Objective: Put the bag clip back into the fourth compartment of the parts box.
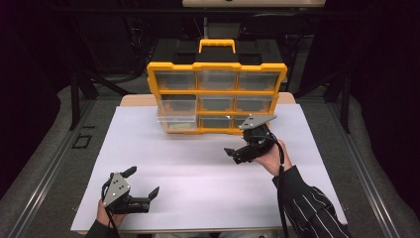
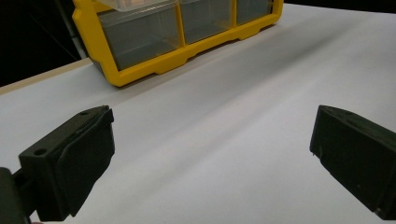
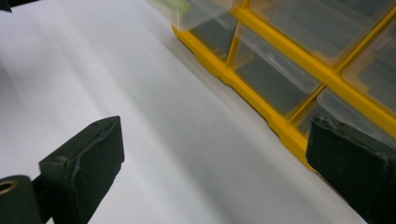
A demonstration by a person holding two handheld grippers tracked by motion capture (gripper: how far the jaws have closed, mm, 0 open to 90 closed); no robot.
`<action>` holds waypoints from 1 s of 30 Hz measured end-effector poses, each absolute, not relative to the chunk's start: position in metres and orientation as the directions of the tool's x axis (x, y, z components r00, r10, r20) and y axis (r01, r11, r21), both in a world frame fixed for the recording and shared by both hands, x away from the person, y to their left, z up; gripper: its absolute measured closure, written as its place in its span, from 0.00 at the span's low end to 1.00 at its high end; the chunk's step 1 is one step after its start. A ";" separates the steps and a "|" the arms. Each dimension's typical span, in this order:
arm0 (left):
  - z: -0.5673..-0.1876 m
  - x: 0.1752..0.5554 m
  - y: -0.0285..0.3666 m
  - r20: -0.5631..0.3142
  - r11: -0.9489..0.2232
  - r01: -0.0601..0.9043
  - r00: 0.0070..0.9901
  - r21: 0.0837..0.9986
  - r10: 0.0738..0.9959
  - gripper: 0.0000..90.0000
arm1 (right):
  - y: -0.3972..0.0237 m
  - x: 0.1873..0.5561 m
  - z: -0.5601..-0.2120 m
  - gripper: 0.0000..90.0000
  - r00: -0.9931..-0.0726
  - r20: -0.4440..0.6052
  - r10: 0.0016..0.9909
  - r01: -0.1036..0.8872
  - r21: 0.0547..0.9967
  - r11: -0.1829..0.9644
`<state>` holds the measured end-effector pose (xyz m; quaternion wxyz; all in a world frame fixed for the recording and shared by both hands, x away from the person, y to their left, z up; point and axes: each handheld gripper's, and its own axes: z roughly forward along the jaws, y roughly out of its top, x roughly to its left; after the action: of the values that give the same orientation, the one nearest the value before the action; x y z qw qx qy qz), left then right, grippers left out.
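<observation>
Drawer at lower left of the yellow organizer stands pulled out, something greenish inside, probably so a gripper can reach in. Right gripper hovers just before the organizer, jaws wide apart and empty; left gripper rests near the table edge — also spread, holding nothing.

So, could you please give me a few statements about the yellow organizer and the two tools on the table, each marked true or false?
1. The yellow organizer stands upright at the far side of the white table. True.
2. One clear drawer, in the lower left of the organizer, is pulled partway out. True.
3. The right tool is clamped on a drawer. False: its jaws are open with nothing between them, in front of the organizer.
4. The left tool is open near the table's near edge. True.
5. The organizer's handle is black. False: it is yellow.
</observation>
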<state>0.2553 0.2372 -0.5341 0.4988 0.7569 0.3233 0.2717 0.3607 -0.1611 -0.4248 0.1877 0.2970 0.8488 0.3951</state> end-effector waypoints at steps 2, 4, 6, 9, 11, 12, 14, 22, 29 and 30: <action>-0.534 0.255 0.237 0.087 -0.292 0.219 0.644 0.931 0.760 0.00 | -0.164 0.356 -0.431 0.04 -0.743 -0.085 0.664 0.363 0.782 0.507; -0.534 0.255 0.237 0.087 -0.293 0.221 0.644 0.930 0.760 0.00 | -0.166 0.351 -0.437 0.04 -0.730 -0.109 0.674 0.363 0.774 0.519; -0.534 0.255 0.237 0.087 -0.292 0.220 0.643 0.931 0.761 0.00 | -0.168 0.346 -0.443 0.03 -0.726 -0.112 0.678 0.363 0.775 0.517; -0.534 0.255 0.237 0.087 -0.292 0.219 0.644 0.931 0.760 0.00 | -0.172 0.340 -0.452 0.02 -0.723 -0.110 0.682 0.368 0.774 0.516; -0.534 0.255 0.237 0.086 -0.292 0.220 0.645 0.931 0.759 0.00 | -0.175 0.336 -0.458 0.01 -0.720 -0.102 0.687 0.376 0.775 0.509; -0.534 0.255 0.237 0.086 -0.292 0.220 0.645 0.931 0.759 0.00 | -0.177 0.335 -0.461 0.01 -0.718 -0.100 0.688 0.381 0.771 0.510; -0.534 0.255 0.237 0.086 -0.293 0.220 0.644 0.931 0.760 0.00 | -0.180 0.331 -0.468 0.00 -0.704 -0.100 0.703 0.397 0.765 0.507; -0.535 0.256 0.237 0.089 -0.297 0.221 0.645 0.929 0.759 0.00 | -0.195 0.315 -0.494 0.00 -0.669 -0.062 0.741 0.435 0.776 0.458; -0.535 0.257 0.237 0.093 -0.303 0.224 0.644 0.926 0.760 0.00 | -0.208 0.297 -0.511 0.00 -0.649 -0.037 0.760 0.432 0.804 0.408; -0.535 0.257 0.237 0.094 -0.304 0.224 0.644 0.926 0.760 0.00 | -0.208 0.296 -0.513 0.00 -0.653 -0.037 0.756 0.435 0.799 0.415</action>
<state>0.2568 0.2368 -0.5350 0.4933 0.7606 0.3234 0.2714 0.2957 -0.2081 -0.5129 0.2009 0.3646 0.8168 0.3994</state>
